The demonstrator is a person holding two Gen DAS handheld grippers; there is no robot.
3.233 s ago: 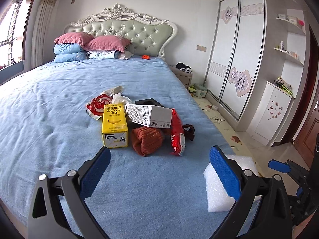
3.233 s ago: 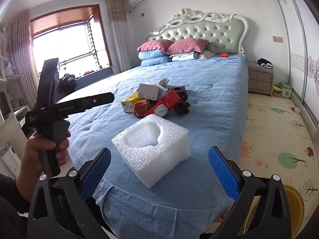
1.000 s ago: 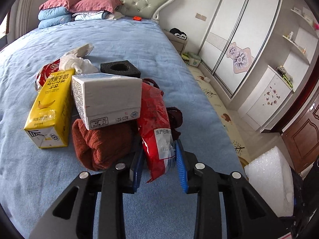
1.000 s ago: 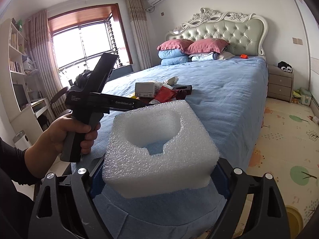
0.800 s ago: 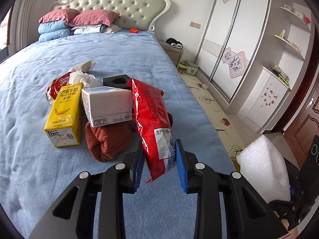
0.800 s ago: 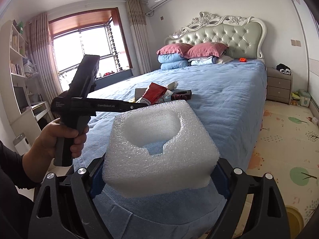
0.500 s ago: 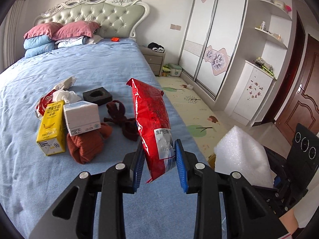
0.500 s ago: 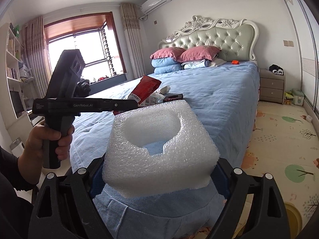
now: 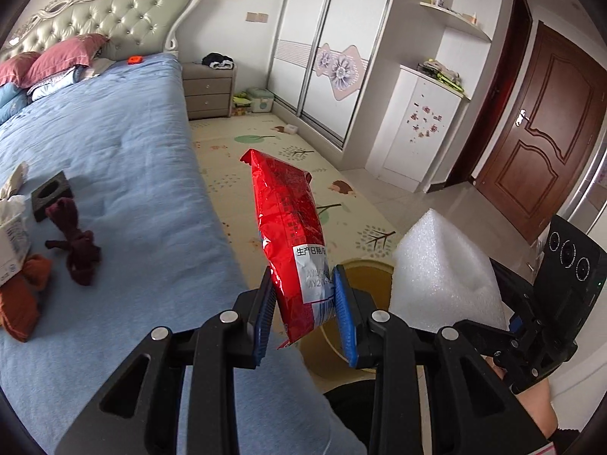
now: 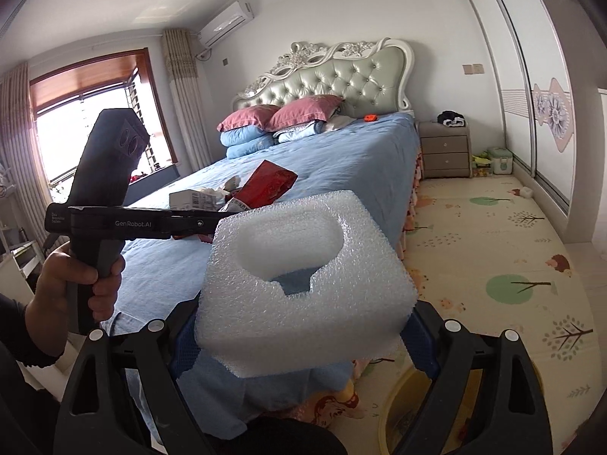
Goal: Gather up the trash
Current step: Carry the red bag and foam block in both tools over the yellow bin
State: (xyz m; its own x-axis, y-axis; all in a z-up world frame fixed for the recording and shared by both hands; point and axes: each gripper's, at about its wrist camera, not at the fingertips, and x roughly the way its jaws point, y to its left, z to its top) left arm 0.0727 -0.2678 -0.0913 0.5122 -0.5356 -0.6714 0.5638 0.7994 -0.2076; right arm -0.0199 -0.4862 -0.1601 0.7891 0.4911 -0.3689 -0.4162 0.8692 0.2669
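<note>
Beside the bed (image 9: 125,174), a red snack bag (image 9: 292,235) is pinched by the narrowly closed left gripper (image 9: 303,299); a white foam block (image 10: 303,280) is clamped by the widely spread right gripper (image 10: 303,341).

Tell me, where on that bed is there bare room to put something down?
The blue bedspread is bare from the black foam block and dark red socks up to the pillows, and along the edge nearest the floor mat. It is crowded at the left, around the white carton and the rust-coloured cloth.

The red packet (image 9: 290,227) and foam block (image 10: 303,280) have left the bed (image 9: 125,174).
</note>
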